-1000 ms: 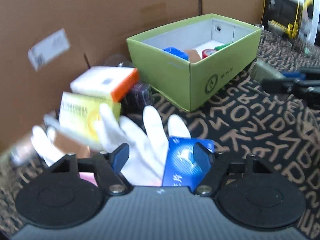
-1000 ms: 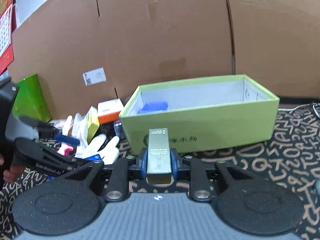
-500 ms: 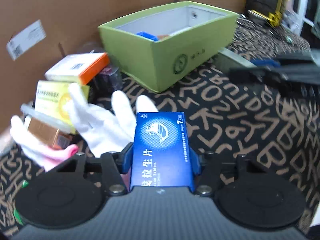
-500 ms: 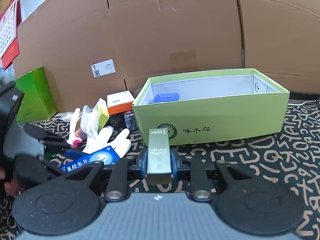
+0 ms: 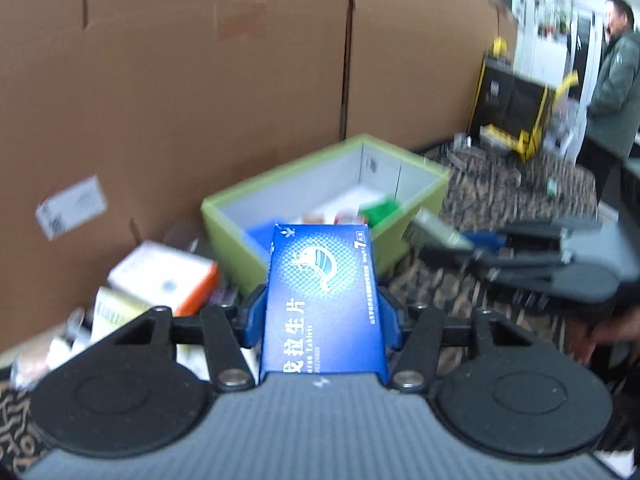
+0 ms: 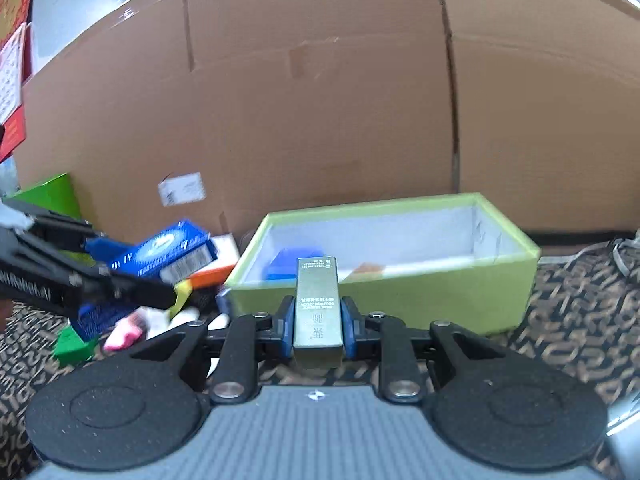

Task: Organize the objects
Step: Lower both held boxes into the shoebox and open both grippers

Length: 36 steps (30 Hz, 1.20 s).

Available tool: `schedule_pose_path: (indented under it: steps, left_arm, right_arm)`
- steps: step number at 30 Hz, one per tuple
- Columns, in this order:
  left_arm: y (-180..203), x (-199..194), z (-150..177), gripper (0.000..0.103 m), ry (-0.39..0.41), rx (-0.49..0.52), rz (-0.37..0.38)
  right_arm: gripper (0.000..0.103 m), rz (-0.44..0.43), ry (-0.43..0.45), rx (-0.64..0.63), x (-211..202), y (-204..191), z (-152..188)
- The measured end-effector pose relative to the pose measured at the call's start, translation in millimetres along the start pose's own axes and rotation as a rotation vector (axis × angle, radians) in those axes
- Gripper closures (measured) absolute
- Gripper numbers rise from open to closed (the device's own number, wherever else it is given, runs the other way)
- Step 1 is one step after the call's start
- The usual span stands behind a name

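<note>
A blue tablet box (image 5: 322, 300) is clamped between the blue pads of the left gripper (image 5: 322, 314) and is held above the patterned cloth (image 5: 500, 208), in front of the near corner of the open green box (image 5: 412, 216). A slim grey-green carton (image 6: 318, 304) is gripped in the same way by the right gripper (image 6: 318, 322), just before the long wall of the green box (a blue item (image 6: 286, 266) is seen inside it). An orange-and-white box (image 5: 168, 276) and a pink item (image 6: 124, 334) are lying to the left of the green box, near the cardboard wall (image 6: 320, 100).
</note>
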State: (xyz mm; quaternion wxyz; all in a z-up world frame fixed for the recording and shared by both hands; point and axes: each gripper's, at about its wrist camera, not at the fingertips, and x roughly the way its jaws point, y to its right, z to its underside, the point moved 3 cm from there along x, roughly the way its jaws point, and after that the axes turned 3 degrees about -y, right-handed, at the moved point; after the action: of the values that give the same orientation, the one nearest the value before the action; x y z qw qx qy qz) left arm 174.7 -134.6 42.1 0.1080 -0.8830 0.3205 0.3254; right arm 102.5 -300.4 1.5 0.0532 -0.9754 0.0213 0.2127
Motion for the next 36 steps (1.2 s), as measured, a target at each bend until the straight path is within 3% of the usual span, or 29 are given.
schedule_pose_path:
  steps: [7, 12, 17, 22, 23, 24, 26, 28, 31, 33, 36]
  left_arm:
    - [7.9, 59.1, -61.9, 0.048, 0.041, -0.115, -0.013]
    - [2.6, 120.6, -84.6, 0.048, 0.019, -0.181, -0.034]
    - [2.9, 170.9, -91.5, 0.048, -0.004, -0.195, -0.032]
    - [-1.1, 209.4, -87.5, 0.048, -0.052, -0.225, -0.027]
    - [-2.3, 214.6, -86.2, 0.046, -0.058, -0.227, -0.023]
    - [-3.8, 218.2, -84.7, 0.034, -0.061, -0.231, -0.015]
    - [-8.3, 217.4, -81.4, 0.018, -0.046, -0.255, -0.009]
    - [-12.6, 210.9, -80.2, 0.013, -0.011, -0.271, 0.005]
    - [-16.8, 191.2, -81.2, 0.001, 0.032, -0.271, 0.003]
    - [-17.2, 172.8, -81.5, 0.000, 0.076, -0.263, -0.015]
    - [-13.1, 144.3, -78.2, 0.000, 0.113, -0.245, -0.016]
  right_arm:
    - [0.077, 0.105, -0.005, -0.027, 40.7, 43.1, -38.3]
    - [0.077, 0.182, -0.098, -0.030, 93.0, 80.6, -47.5]
    - [0.077, 0.210, -0.180, -0.053, 132.7, 103.3, -44.9]
    - [0.077, 0.219, -0.208, -0.089, 153.9, 106.5, -41.9]
    - [0.077, 0.220, -0.213, -0.103, 155.9, 104.8, -41.8]
    - [0.076, 0.215, -0.221, -0.114, 157.5, 103.2, -41.4]
    - [0.062, 0.202, -0.218, -0.133, 155.5, 100.7, -40.0]
    - [0.043, 0.208, -0.190, -0.143, 147.5, 98.7, -39.3]
    - [0.039, 0.187, -0.142, -0.135, 126.2, 96.1, -41.7]
    - [0.037, 0.162, -0.111, -0.111, 108.2, 93.7, -45.1]
    - [0.026, 0.158, -0.041, -0.078, 76.3, 84.9, -49.8]
